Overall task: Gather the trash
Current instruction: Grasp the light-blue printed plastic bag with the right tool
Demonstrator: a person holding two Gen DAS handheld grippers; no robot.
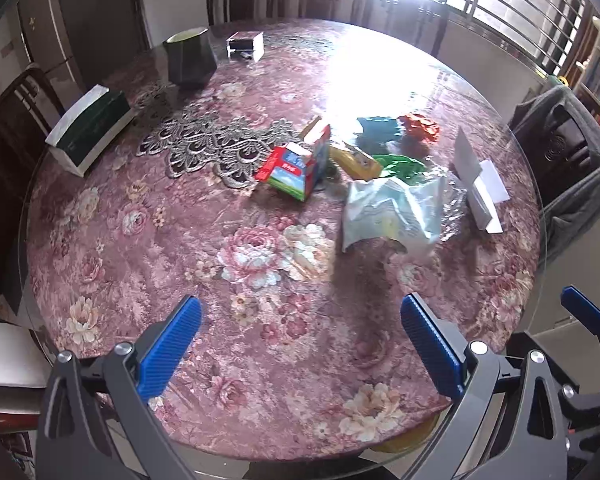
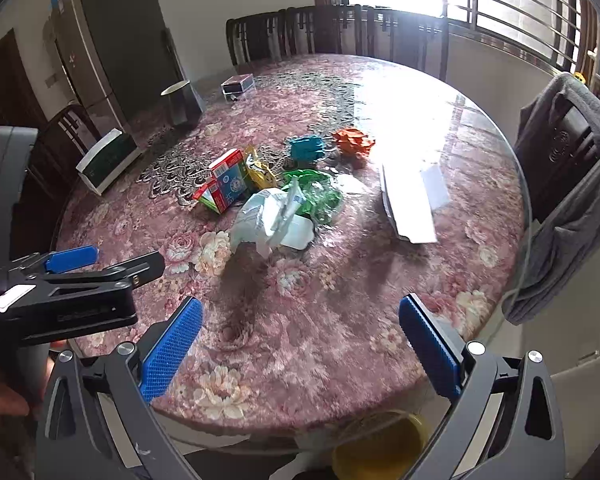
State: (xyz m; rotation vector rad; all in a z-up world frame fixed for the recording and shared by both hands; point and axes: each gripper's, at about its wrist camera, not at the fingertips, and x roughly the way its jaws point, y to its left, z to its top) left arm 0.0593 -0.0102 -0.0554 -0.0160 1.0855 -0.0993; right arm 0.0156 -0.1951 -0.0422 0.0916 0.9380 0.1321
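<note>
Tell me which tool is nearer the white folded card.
Right, by a small margin. The right tool faces the white folded card ahead and slightly right. The left tool sits further left, so the card lies farther off to its right. Both are open and empty.

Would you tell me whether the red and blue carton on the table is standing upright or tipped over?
Tipped over. The red and blue carton lies on its side on the table, its printed faces angled up, beside the yellow wrapper.

Pink floral tablecloth (image 1: 140,240) — orange wrapper (image 1: 420,126), green bag (image 1: 400,164), blue fingers (image 1: 172,352)
</note>
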